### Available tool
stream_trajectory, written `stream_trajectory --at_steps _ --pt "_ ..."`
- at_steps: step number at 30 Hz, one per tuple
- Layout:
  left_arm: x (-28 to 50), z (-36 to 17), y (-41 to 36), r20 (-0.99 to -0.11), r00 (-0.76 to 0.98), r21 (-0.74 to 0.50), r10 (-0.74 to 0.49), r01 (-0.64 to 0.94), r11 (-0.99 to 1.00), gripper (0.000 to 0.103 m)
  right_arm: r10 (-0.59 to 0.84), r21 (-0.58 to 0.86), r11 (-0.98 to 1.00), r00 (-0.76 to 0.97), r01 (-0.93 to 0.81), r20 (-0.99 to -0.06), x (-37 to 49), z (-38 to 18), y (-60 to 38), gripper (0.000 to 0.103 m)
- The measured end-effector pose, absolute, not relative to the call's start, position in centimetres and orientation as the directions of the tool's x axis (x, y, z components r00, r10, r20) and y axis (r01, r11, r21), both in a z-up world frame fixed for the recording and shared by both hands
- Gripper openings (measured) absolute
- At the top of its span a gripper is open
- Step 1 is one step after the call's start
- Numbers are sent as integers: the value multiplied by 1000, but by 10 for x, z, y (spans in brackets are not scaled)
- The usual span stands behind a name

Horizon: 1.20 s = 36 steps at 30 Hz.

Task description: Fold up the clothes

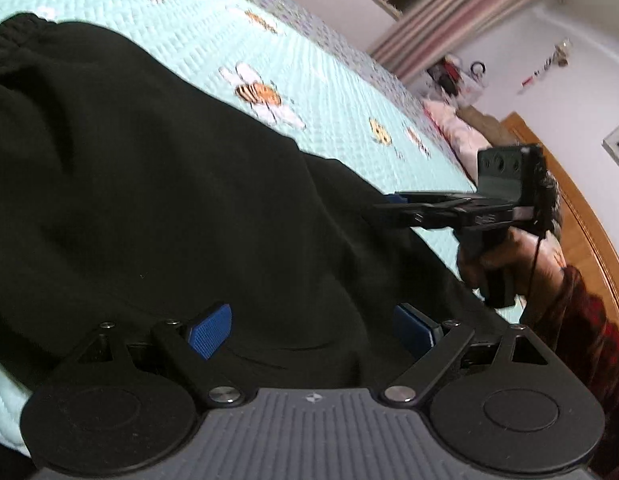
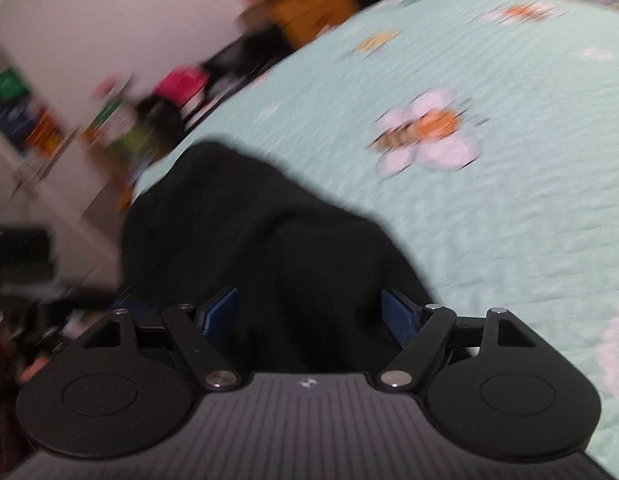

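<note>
Black garment (image 1: 149, 200) spread on the bee-print bedspread (image 1: 329, 92), elastic waistband far from both tools. Left gripper (image 1: 313, 332) with blue pads (image 1: 211, 330) wide apart, cloth lying between. Right gripper (image 2: 309, 316) likewise spread, dark fabric bunched between.

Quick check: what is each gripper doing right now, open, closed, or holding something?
Left gripper: jaws apart, black garment lying between the pads; open.
Right gripper: jaws apart with black cloth between them, image blurred; open.
</note>
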<state>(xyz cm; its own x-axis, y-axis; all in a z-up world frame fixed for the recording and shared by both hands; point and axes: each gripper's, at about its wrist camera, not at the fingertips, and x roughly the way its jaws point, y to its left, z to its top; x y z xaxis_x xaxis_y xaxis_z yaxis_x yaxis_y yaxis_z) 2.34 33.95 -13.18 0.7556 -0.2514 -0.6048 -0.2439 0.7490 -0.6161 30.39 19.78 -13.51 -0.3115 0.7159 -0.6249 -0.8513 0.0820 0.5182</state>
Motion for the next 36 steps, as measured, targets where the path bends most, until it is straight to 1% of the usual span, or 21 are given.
stream_trajectory --at_steps 3,4,6,8,10,12,15,17,19,22,26,28,31,32,33,36 --pt "27 -137 345 -600 749 -629 -281 -225 744 90 654 540 7 -405 -842 -639 296 -129 198 79" --pt "28 -139 347 -599 747 -632 -289 -219 743 90 639 514 -4 -398 -858 -659 293 -127 201 78" --pt "28 -142 347 -601 741 -633 -300 -212 745 90 655 453 32 -324 -891 -683 296 -123 203 78" --pt "30 -144 348 -603 737 -633 -304 -210 745 90 680 469 66 -304 -881 -667 304 -126 206 78" --pt "31 -144 348 -604 736 -630 -305 -208 748 90 674 531 46 -366 -846 -642 306 -133 207 79" --pt "32 -144 348 -606 734 -628 -306 -205 751 90 658 590 16 -436 -808 -614 307 -137 206 84" --pt "32 -142 346 -608 732 -623 -306 -201 756 91 615 712 -11 -566 -702 -549 314 -142 202 84" --pt "33 -142 347 -611 730 -619 -306 -199 760 91 593 708 -6 -573 -706 -566 317 -141 196 83" --pt "35 -141 348 -608 732 -624 -307 -202 755 92 587 732 13 -588 -681 -557 321 -145 194 85" --pt "35 -142 345 -620 724 -606 -301 -198 771 93 673 837 19 -611 -547 -415 320 -156 208 92" --pt "36 -142 340 -635 715 -581 -293 -192 791 95 752 882 105 -544 -460 -372 318 -167 230 93" --pt "36 -142 338 -642 710 -568 -288 -189 801 95 859 942 123 -442 -313 -259 334 -175 210 93" --pt "36 -142 334 -662 699 -539 -271 -193 820 94 969 993 89 -223 -73 -103 360 -186 176 92" --pt "35 -142 333 -667 696 -532 -266 -195 824 94 976 996 85 -198 -38 -91 360 -192 171 90" --pt "34 -141 335 -669 695 -529 -264 -196 826 94 977 995 89 -192 -49 -97 358 -193 170 86" --pt "32 -141 339 -661 700 -545 -269 -201 814 91 977 990 104 -176 -93 -119 350 -193 167 86"
